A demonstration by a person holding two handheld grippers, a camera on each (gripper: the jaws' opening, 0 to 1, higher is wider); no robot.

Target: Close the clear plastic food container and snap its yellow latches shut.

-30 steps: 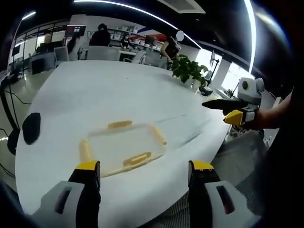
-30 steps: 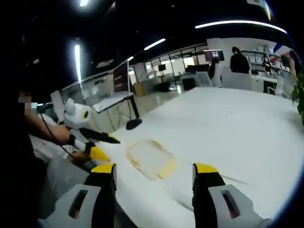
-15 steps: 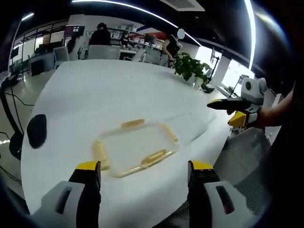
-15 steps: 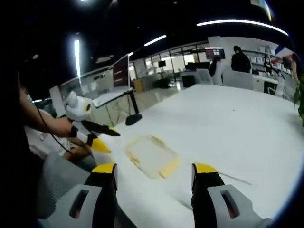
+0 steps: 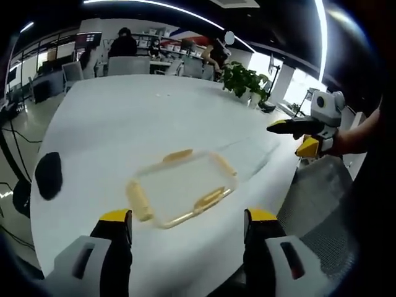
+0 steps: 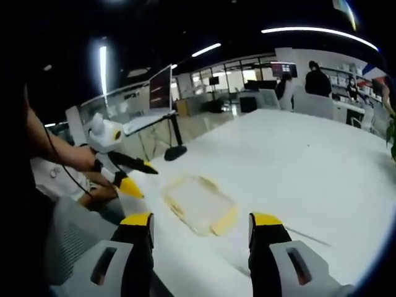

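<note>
Clear food container (image 5: pixel 182 187) lies on white table (image 5: pixel 117 117), apparently closed; left gripper (image 5: pixel 185 226) and right gripper (image 6: pixel 199 230) hover, jaws apart.

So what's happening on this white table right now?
A person holds a two-jaw gripper in each hand above a clear plastic food container with yellow latches, which lies on the white table. The left gripper and right gripper are both open and hang short of the container, touching nothing. Whether the latches are snapped can't be told.
</note>
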